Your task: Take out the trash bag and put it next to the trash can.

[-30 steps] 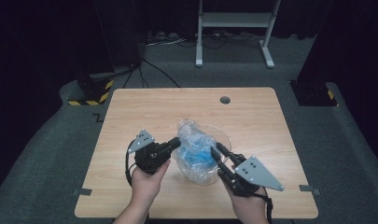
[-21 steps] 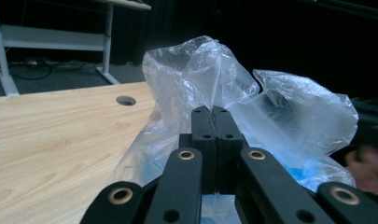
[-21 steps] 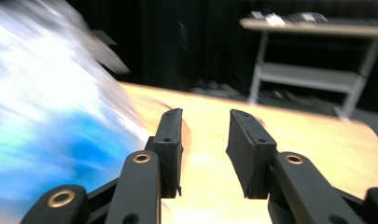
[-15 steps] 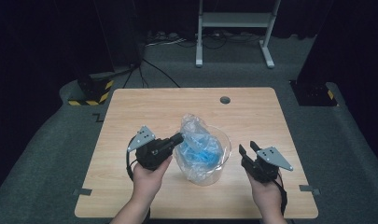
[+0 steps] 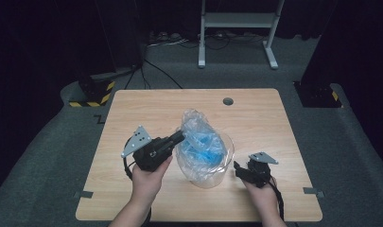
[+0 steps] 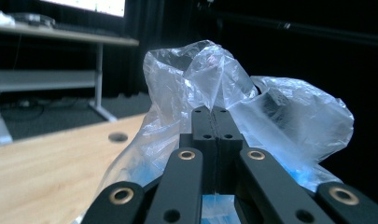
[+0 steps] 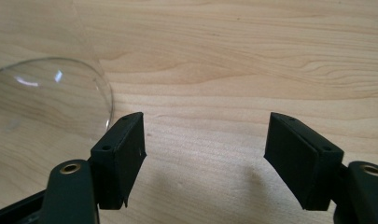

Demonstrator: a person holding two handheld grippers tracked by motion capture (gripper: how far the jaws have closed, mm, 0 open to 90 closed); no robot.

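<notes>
Work in hand: we handle a clear plastic bag (image 5: 198, 142) with blue contents that sits in a glass bowl (image 5: 213, 176) near the middle of the tabletop (image 5: 274, 123).
Left gripper (image 5: 178, 137): its jaws are pressed together on a fold of the bag film; in the left gripper view the thin film (image 6: 214, 88) rises straight out from between them.
Right gripper (image 5: 240, 169): it is free, low over the wood just to the right of the bowl; its jaws have just been opening and now stand wide with nothing between them.
Key relation: from the right gripper, the bowl and bag lie to the left, very near; the curved glass rim (image 7: 100, 88) shows beside one of its jaws. The left gripper already has the bag, so we judge the right one is the free one for the next grasp.
Bag: thin, crinkled, transparent, bunched upward to a peak.
Bowl: round, smooth, clear glass, wide mouth.
Tabletop: pale wood grain, flat, with a round cable hole (image 5: 228, 101).
</notes>
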